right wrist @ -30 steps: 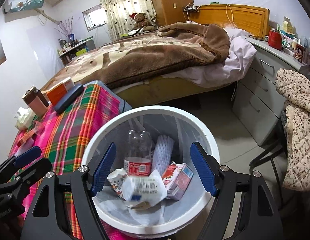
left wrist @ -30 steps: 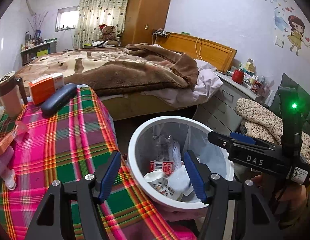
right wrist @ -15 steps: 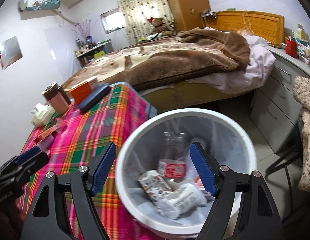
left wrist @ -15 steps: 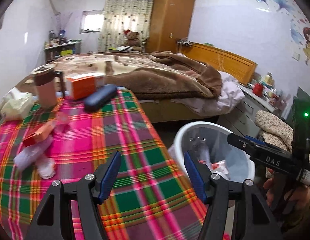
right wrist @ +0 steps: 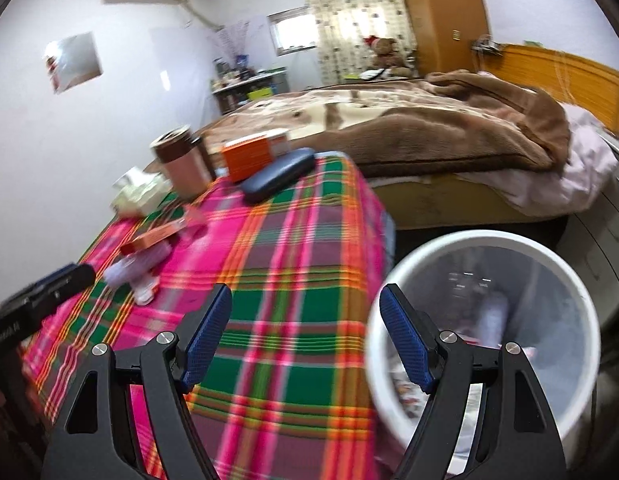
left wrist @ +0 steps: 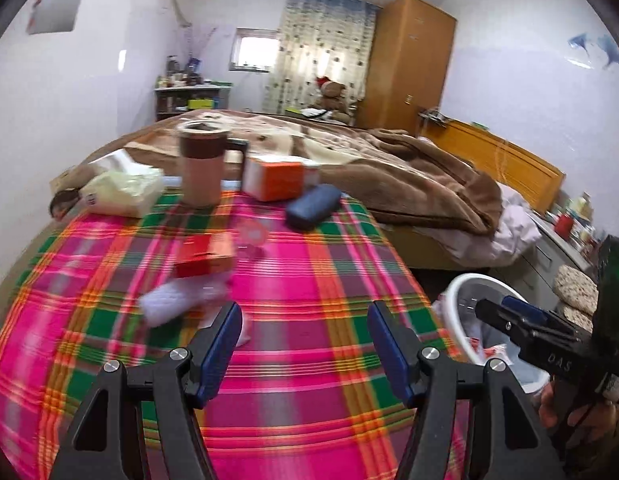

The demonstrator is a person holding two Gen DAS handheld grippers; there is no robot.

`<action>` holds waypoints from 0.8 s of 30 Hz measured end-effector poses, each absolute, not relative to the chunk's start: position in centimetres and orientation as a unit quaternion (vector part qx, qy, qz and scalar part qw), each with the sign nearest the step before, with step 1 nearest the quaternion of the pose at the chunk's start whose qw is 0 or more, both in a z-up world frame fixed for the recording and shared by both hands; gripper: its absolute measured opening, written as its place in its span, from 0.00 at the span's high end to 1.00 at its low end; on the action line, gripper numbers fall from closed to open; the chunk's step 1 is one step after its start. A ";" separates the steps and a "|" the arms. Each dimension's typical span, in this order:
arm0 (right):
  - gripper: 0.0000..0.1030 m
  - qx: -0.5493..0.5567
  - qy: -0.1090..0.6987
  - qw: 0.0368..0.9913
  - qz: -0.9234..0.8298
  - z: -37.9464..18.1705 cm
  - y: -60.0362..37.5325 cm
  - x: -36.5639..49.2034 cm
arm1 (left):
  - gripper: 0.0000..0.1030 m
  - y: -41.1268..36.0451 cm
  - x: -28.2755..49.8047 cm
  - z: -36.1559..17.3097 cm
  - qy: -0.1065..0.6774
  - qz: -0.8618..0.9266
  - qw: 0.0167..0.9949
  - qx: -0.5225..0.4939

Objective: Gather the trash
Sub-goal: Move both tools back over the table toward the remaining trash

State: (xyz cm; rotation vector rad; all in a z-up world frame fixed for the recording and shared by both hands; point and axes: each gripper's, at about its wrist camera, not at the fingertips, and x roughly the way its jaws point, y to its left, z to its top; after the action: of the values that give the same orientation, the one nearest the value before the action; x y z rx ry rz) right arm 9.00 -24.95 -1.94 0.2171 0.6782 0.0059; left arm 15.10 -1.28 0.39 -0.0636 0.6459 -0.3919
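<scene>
1. Left tongs (left wrist: 303,346): released, nothing between the pads, held above the plaid-covered bench (left wrist: 317,392).
2. Right tongs (right wrist: 305,342): released and empty, positioned over the bench edge beside the white trash bin (right wrist: 581,308).
3. Trash on the bench: a small red carton (left wrist: 205,256), a blurred pale wrapper (left wrist: 177,300) just in front of it, and a clear plastic piece (left wrist: 251,238) beside it.
4. The trash bin stands on the floor between bench and bed (right wrist: 449,120); it holds discarded items, too blurred to identify.
5. Far bench end: brown mug (left wrist: 201,168), orange box (left wrist: 275,178), dark blue case (left wrist: 313,206), tissue pack (left wrist: 121,194).
</scene>
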 end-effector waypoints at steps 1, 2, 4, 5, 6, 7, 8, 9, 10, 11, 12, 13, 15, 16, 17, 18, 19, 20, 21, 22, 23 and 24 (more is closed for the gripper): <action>0.25 0.102 0.334 0.937 0.008 -2.0 -24.3 9.2 | 0.37 -0.4 15.3 0.3 0.316 -0.182 0.931 -0.033; 0.25 0.097 0.337 0.936 0.018 -2.1 -23.5 9.5 | 0.37 0.7 15.6 0.2 0.316 -0.173 0.932 -0.036; 0.25 0.089 0.341 0.935 0.034 -2.3 -22.2 10.0 | 0.37 2.3 15.9 -0.1 0.318 -0.158 0.934 -0.040; 0.25 0.085 0.343 0.935 0.040 -2.3 -21.7 10.2 | 0.37 2.9 16.1 -0.2 0.318 -0.153 0.935 -0.040; 0.25 0.083 0.344 0.934 0.045 -2.4 -21.2 10.4 | 0.37 3.8 16.3 -0.3 0.320 -0.146 0.935 -0.042; 0.25 0.080 0.346 0.934 0.050 -2.4 -20.6 10.6 | 0.37 4.4 16.5 -0.5 0.323 -0.142 0.935 -0.043; 0.25 0.078 0.348 0.933 0.056 -2.5 -20.1 10.8 | 0.37 4.9 16.7 -0.6 0.325 -0.140 0.934 -0.045; 0.25 0.076 0.349 0.932 0.060 -2.6 -19.5 11.0 | 0.37 5.6 16.9 -0.7 0.325 -0.135 0.935 -0.047; 0.25 0.073 0.350 0.932 0.063 -2.6 -19.0 11.3 | 0.37 6.1 16.9 -0.9 0.326 -0.131 0.935 -0.047; 0.25 0.072 0.351 0.931 0.065 -2.7 -18.7 11.4 | 0.37 6.5 17.1 -1.0 0.327 -0.129 0.935 -0.047; 0.25 0.071 0.353 0.930 0.068 -2.7 -18.2 11.7 | 0.37 6.9 17.3 -1.1 0.328 -0.126 0.935 -0.047; 0.25 0.069 0.355 0.929 0.073 -2.8 -17.8 12.0 | 0.37 7.3 17.7 -1.3 0.330 -0.124 0.934 -0.049; 0.25 0.066 0.359 0.928 0.078 -2.9 -16.9 12.4 | 0.37 8.1 18.3 -1.6 0.336 -0.120 0.933 -0.051; 0.25 0.062 0.360 0.927 0.082 -2.9 -16.4 12.7 | 0.37 8.4 18.5 -1.6 0.337 -0.118 0.933 -0.050; 0.25 0.058 0.361 0.927 0.085 -3.1 -15.9 12.9 | 0.37 8.8 18.8 -1.9 0.338 -0.119 0.932 -0.050; 0.25 0.055 0.362 0.926 0.088 -3.1 -15.4 13.2 | 0.37 9.2 19.2 -2.1 0.343 -0.121 0.930 -0.049; 0.25 0.052 0.364 0.926 0.091 -3.2 -15.0 13.5 | 0.37 9.3 19.4 -2.3 0.346 -0.123 0.929 -0.049; 0.25 0.050 0.366 0.924 0.096 -3.4 -14.4 13.9 | 0.37 9.6 19.9 -2.6 0.352 -0.126 0.926 -0.051; 0.25 0.047 0.370 0.922 0.102 -3.5 -13.9 14.3 | 0.37 9.7 20.2 -2.8 0.357 -0.126 0.924 -0.051; 0.25 0.045 0.374 0.920 0.106 -3.7 -13.5 14.5 | 0.37 10.0 20.6 -3.0 0.360 -0.125 0.923 -0.049; 0.25 0.043 0.377 0.919 0.111 -3.9 -13.0 14.8 | 0.37 10.1 20.9 -3.2 0.362 -0.126 0.923 -0.047; 0.25 0.041 0.379 0.917 0.117 -4.1 -12.5 15.1 | 0.37 10.2 21.3 -3.4 0.366 -0.130 0.920 -0.048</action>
State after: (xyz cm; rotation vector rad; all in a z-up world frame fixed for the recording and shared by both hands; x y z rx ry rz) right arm 15.13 -12.53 -4.06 0.0841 0.7803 0.2417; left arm 21.30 10.23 -3.39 -0.0979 0.7514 -0.2678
